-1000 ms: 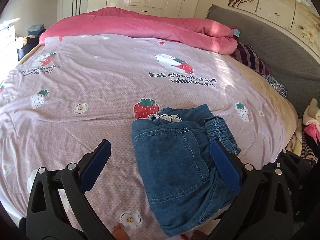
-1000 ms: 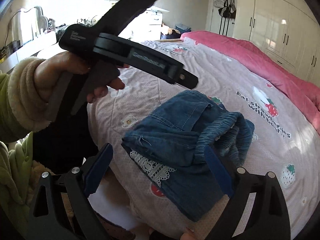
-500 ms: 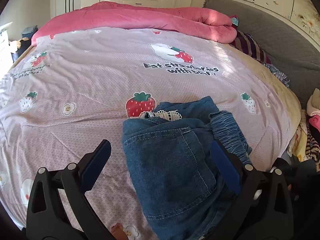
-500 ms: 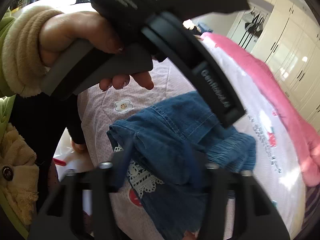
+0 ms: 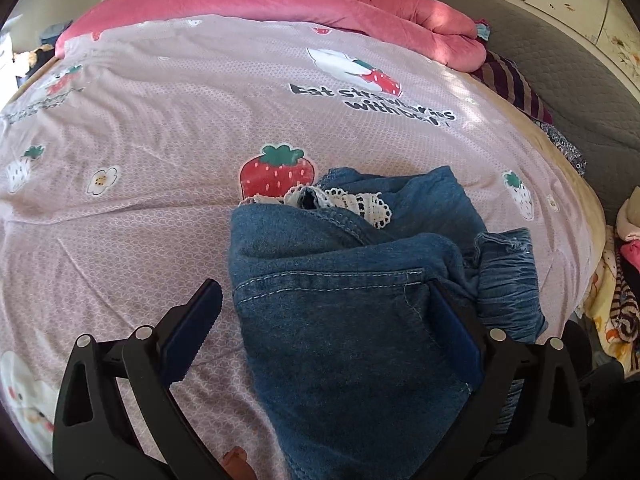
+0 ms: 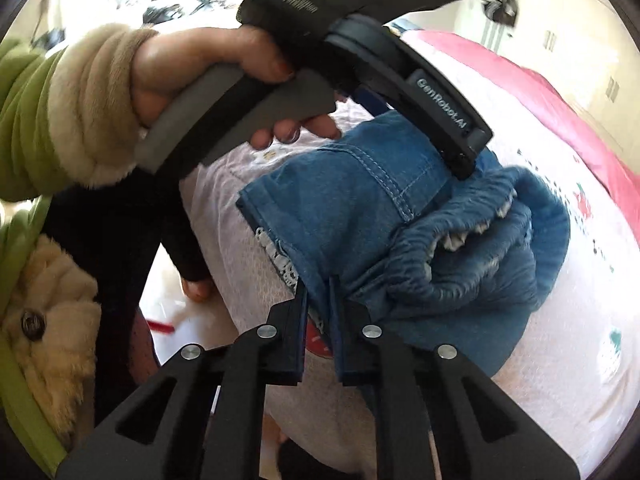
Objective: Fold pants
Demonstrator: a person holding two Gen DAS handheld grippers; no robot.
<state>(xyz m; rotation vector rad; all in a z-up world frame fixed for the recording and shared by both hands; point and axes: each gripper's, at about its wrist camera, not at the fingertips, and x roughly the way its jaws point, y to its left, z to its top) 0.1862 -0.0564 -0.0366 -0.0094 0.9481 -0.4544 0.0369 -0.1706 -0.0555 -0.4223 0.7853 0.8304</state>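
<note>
Blue denim pants [image 5: 352, 312] with white lace trim [image 5: 352, 202] lie folded in a bundle near the bed's front edge. My left gripper [image 5: 324, 328] is open, its jaws astride the back-pocket panel, just above it. In the right wrist view the pants [image 6: 360, 208] show with the elastic waistband [image 6: 472, 248] bunched at the right. My right gripper [image 6: 318, 300] is shut on the pants' near edge beside the lace. The left gripper's body [image 6: 420, 88] crosses above the pants there, held by a hand.
The pink strawberry-print bedsheet [image 5: 160, 140] covers the bed. A rolled pink quilt [image 5: 320, 4] lies at the far side, a grey headboard [image 5: 580, 92] at the right. Clothes [image 5: 624, 280] are piled off the right edge. The person's body [image 6: 48, 240] stands at the bed's edge.
My right gripper has closed from wide open onto the pants' near edge. My left gripper has moved forward and lower over the pants, still open.
</note>
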